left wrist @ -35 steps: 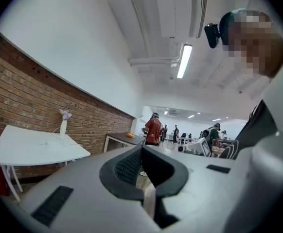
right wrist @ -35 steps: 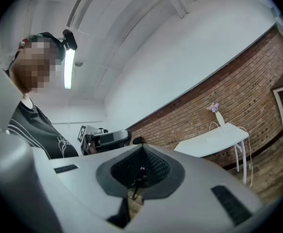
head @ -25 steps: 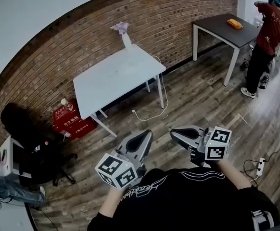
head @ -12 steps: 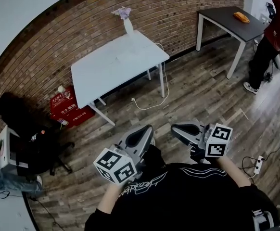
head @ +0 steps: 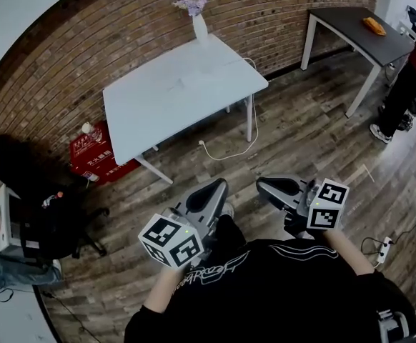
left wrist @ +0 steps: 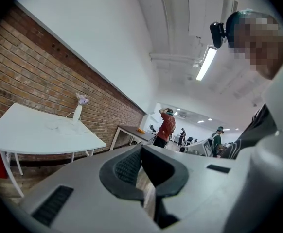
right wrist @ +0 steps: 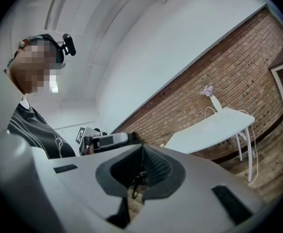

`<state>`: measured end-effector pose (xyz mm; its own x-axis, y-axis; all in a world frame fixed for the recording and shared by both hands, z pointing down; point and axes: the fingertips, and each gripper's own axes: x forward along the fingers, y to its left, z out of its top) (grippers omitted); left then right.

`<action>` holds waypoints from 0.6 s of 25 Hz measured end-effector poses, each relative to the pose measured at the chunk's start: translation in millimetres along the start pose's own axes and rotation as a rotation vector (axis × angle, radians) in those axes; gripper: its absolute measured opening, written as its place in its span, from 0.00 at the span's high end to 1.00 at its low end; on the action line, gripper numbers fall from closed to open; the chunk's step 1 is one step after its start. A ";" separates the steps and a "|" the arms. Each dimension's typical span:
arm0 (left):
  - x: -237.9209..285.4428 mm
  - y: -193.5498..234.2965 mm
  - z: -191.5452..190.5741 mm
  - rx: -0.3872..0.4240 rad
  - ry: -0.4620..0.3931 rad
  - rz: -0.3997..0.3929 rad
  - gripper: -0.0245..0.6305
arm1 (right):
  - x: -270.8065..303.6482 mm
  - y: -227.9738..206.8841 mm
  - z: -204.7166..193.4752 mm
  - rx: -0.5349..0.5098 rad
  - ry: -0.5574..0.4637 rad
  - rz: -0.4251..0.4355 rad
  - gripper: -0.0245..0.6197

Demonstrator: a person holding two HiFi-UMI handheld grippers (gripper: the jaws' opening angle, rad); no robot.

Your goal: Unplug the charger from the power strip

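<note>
One white power strip [head: 385,248] lies on the wooden floor, right of and behind the right gripper [head: 262,185] fingers, too small to show a charger. A white cable [head: 203,145] trails ahead of both fingertips, below the white table [head: 172,98]. The left gripper [head: 218,186] and the right gripper both have fingers pressed together, empty

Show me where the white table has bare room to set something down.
The white table looks bare at its near-left end, toward the red box. The far-right corner is busier: the vase stands there and a white cable drops off the edge beside it.
</note>
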<state>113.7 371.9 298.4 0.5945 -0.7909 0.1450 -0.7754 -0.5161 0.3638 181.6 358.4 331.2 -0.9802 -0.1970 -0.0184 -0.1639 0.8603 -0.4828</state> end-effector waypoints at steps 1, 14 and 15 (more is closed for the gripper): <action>5.7 15.9 5.1 -0.001 0.004 0.003 0.96 | 11.9 -10.7 4.8 0.004 0.002 -0.004 0.96; 97.7 249.6 72.9 -0.093 0.098 -0.007 0.96 | 169.7 -183.3 67.6 0.114 0.038 -0.133 0.96; 103.3 265.3 76.4 -0.092 0.105 -0.006 0.96 | 180.8 -195.0 71.9 0.116 0.046 -0.143 0.96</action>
<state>-46.9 128.2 339.5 0.6216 -0.7468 0.2366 -0.7521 -0.4844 0.4469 44.4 121.2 359.0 -0.9522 -0.2898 0.0964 -0.2909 0.7643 -0.5755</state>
